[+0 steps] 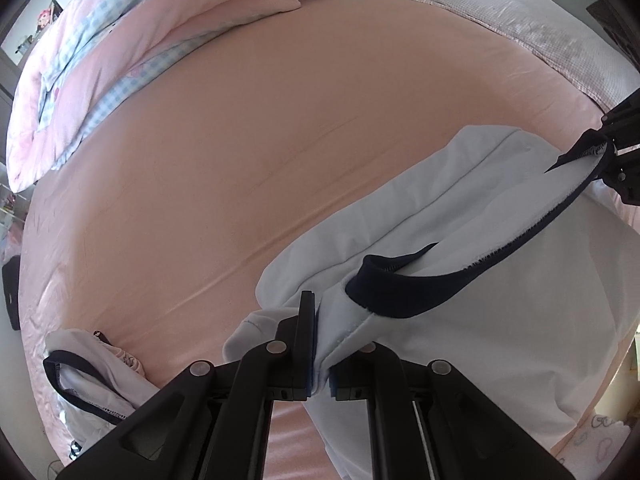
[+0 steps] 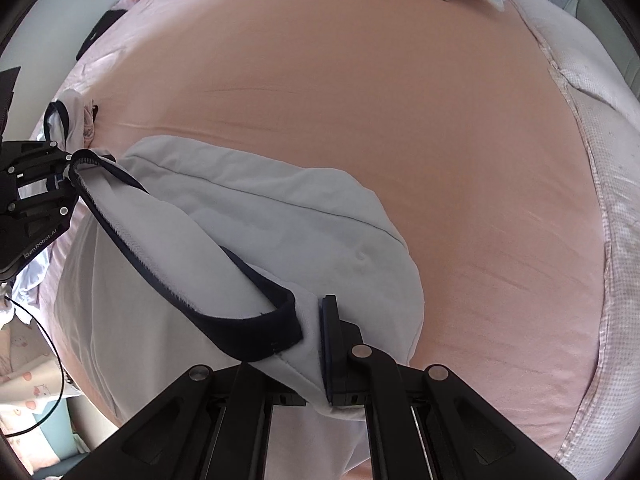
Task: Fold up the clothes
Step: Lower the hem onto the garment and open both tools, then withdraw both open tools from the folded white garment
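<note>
A white shirt (image 1: 500,300) with a navy neckband (image 1: 400,300) hangs stretched between both grippers above a pink bed sheet (image 1: 280,140). My left gripper (image 1: 320,360) is shut on the shirt's cloth just left of the neckband. In the right wrist view my right gripper (image 2: 316,360) is shut on the same shirt (image 2: 280,216) beside the neckband (image 2: 256,332). Each gripper shows in the other's view: the right gripper (image 1: 616,148) and the left gripper (image 2: 60,176), both pinching the neckline. The shirt's lower part drapes down out of sight.
A second white garment with navy trim (image 1: 88,376) lies crumpled on the sheet at the left, also seen as a garment (image 2: 76,124). A pink and blue-checked quilt (image 1: 100,60) is bunched at the far side. The white mattress edge (image 2: 600,200) borders the sheet.
</note>
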`<state>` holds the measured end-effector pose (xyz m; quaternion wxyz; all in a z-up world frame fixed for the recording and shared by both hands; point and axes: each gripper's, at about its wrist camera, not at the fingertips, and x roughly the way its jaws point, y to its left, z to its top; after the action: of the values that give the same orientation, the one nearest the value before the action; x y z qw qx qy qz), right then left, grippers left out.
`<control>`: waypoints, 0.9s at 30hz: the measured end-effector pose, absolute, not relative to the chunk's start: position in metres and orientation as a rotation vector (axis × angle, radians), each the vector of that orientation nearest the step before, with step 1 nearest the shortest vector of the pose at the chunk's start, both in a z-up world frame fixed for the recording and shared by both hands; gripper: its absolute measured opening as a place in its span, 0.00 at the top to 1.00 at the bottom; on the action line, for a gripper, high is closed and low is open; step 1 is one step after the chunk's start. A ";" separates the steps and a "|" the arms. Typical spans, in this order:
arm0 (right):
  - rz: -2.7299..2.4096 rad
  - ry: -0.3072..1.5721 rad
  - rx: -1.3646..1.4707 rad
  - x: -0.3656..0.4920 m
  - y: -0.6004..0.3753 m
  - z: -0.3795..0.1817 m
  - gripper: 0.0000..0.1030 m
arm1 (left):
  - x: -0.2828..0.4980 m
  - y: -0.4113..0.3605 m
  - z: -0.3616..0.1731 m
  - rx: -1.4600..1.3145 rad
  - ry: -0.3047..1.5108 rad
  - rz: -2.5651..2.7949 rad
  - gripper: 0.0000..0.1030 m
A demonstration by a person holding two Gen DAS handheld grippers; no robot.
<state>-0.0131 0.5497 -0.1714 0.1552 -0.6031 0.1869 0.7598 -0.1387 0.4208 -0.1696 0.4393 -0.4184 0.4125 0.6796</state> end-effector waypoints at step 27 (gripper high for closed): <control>2.026 0.637 -1.425 0.010 0.604 -0.165 0.53 | -0.189 0.431 -0.143 -1.275 0.723 1.743 0.24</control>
<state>0.0101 0.6036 -0.1654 0.2877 -0.5335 0.2385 0.7587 -0.1888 0.4309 -0.1434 0.4187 -0.5086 0.2884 0.6949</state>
